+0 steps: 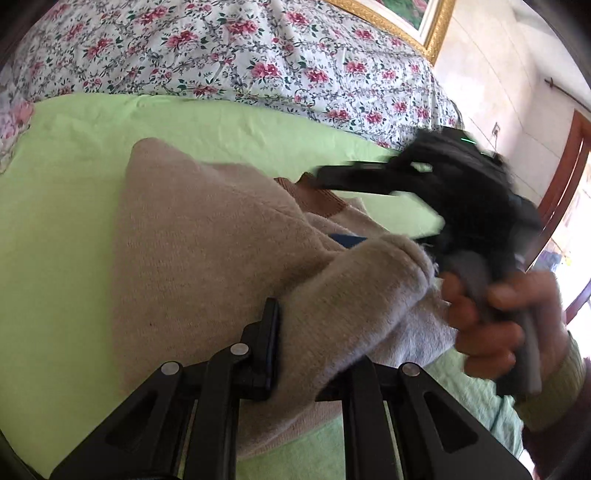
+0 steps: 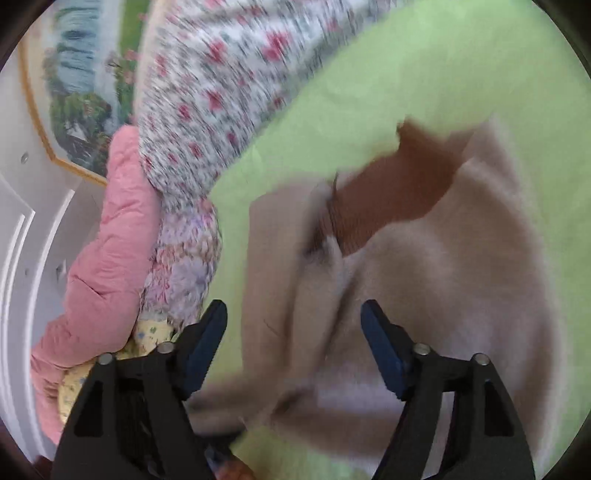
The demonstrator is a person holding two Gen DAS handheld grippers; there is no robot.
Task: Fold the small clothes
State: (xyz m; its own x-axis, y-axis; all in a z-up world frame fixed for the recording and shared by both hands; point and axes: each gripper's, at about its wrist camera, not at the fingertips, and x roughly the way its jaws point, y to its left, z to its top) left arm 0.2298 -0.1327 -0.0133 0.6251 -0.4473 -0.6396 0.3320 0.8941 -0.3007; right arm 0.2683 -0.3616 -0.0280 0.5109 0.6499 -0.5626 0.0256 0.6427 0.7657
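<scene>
Two grippers work over one beige sweater [image 1: 207, 236], which lies on the light green sheet [image 1: 66, 206] of a bed. Nearest the left wrist camera, the left gripper [image 1: 295, 354] has its jaws pinched tight on a bunched fold of the sweater, one finger [image 1: 271, 332] showing against the knit while the cloth hides the other. Just beyond that fold, to its right, a hand [image 1: 491, 325] grips the handle of the right gripper [image 1: 373, 195], blurred, its fingers standing over the sweater's brown collar [image 1: 317, 199]. Seen from its own camera, the right gripper [image 2: 295, 347] stands wide, with the sweater spread on the sheet beyond its blue pads [image 2: 384, 354] and nothing pressed between them. Beyond the sweater lies a floral quilt [image 1: 229, 51], and behind that a gold-framed picture [image 1: 424, 22] hangs on the wall. A pink padded cover [image 2: 107, 258] lies beside the quilt.
</scene>
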